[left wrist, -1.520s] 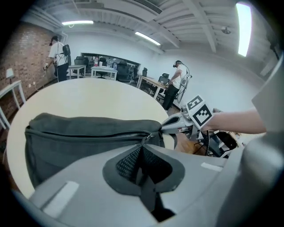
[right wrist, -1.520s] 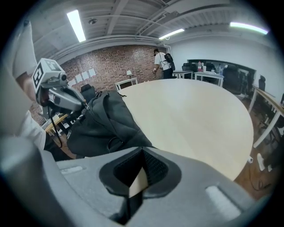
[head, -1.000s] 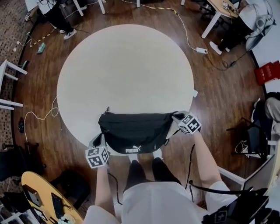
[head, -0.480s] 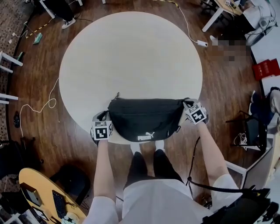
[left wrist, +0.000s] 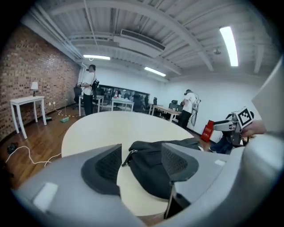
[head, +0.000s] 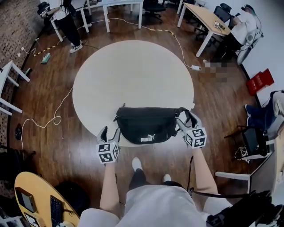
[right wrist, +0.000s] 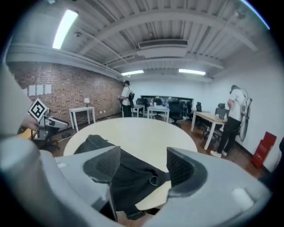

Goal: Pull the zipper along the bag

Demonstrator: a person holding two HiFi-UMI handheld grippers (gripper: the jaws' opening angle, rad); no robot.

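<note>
A black waist bag [head: 148, 125] with a white logo lies on the round beige table [head: 133, 75], at its near edge. My left gripper [head: 108, 136] is just off the bag's left end and my right gripper [head: 185, 124] just off its right end. Both sets of jaws are opening and grip nothing. In the left gripper view the left gripper [left wrist: 141, 153] frames the bag [left wrist: 151, 168] and its zipper pull [left wrist: 128, 156] a little ahead. In the right gripper view the right gripper [right wrist: 143, 156] looks at the bag's strap end [right wrist: 128, 173] with a metal ring [right wrist: 154, 180].
Cables [head: 49, 119] trail over the wooden floor left of the table. White desks and chairs [head: 115, 9] stand at the back, with people [head: 66, 20] near them. A yellow table [head: 35, 199] sits at the lower left, a red box [head: 258, 80] at the right.
Both grippers have let go of the bag's ends, opened wide and drawn back toward the person. The bag now rests on the table by itself.
</note>
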